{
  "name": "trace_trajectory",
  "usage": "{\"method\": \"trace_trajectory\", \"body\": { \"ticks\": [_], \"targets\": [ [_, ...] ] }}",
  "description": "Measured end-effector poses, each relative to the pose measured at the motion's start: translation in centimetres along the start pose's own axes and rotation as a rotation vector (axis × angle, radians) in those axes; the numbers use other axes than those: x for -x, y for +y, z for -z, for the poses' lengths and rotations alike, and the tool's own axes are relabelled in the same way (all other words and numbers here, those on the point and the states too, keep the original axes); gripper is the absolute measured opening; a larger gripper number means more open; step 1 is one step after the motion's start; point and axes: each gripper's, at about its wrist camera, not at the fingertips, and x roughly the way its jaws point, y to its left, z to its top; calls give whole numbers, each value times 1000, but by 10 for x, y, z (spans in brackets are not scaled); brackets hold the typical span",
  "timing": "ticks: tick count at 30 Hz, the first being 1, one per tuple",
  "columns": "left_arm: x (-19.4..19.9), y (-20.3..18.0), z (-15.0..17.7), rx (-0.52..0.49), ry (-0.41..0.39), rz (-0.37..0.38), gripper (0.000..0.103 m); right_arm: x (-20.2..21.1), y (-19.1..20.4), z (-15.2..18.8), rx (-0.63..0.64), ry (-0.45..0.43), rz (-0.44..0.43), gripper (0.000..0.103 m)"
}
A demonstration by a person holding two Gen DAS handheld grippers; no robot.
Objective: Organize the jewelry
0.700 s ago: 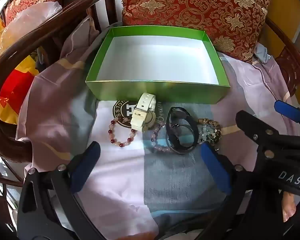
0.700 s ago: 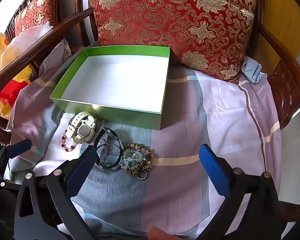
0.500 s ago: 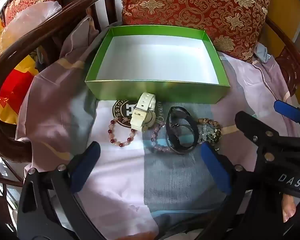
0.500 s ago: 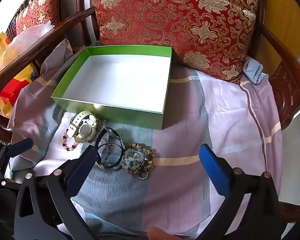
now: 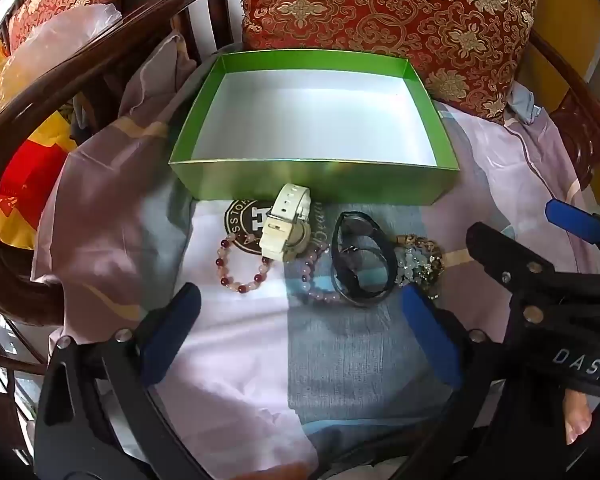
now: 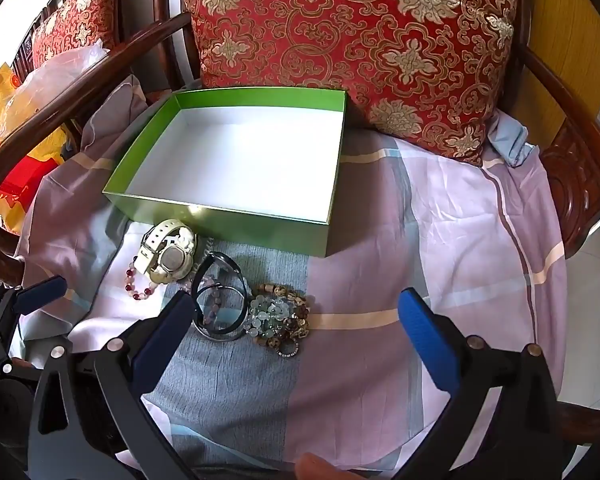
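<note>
Jewelry sits in a loose row on the plaid pink-and-grey cloth (image 6: 440, 240) over the chair seat, just in front of the open green cardboard box with white inside (image 5: 312, 182), likely staged for short transfers. White plastic wristwatch (image 5: 286, 226) lies against the box wall, overlapping the red-and-pink bead bracelet (image 5: 240, 264). Black band watch (image 5: 360, 264) rests on the pale purple bead bracelet (image 5: 314, 276), touching the clump of green and brown bead bracelets (image 6: 278, 318). Box holds nothing yet. Left tongs (image 5: 296, 332) and right tongs (image 6: 292, 332) hover spread wide, both empty, angled down over the row, probably choosing a first pick.
</note>
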Motion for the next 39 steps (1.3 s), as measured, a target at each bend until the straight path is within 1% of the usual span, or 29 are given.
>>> {"method": "trace_trajectory", "body": {
  "ticks": [11, 13, 19, 26, 39],
  "targets": [
    [-7, 3, 2, 1, 4, -2, 101, -2, -1, 3, -3, 0, -2, 102],
    [-5, -4, 4, 0, 1, -5, 101, -2, -1, 3, -3, 2, -3, 102],
    [-7, -4, 8, 0, 3, -5, 101, -2, -2, 4, -3, 3, -3, 102],
    [-7, -5, 5, -3, 4, -7, 101, -3, -2, 5, -3, 4, -4, 102],
    [-9, -5, 13, -5, 6, -7, 101, -5, -3, 7, -7, 7, -6, 102]
  ]
}}
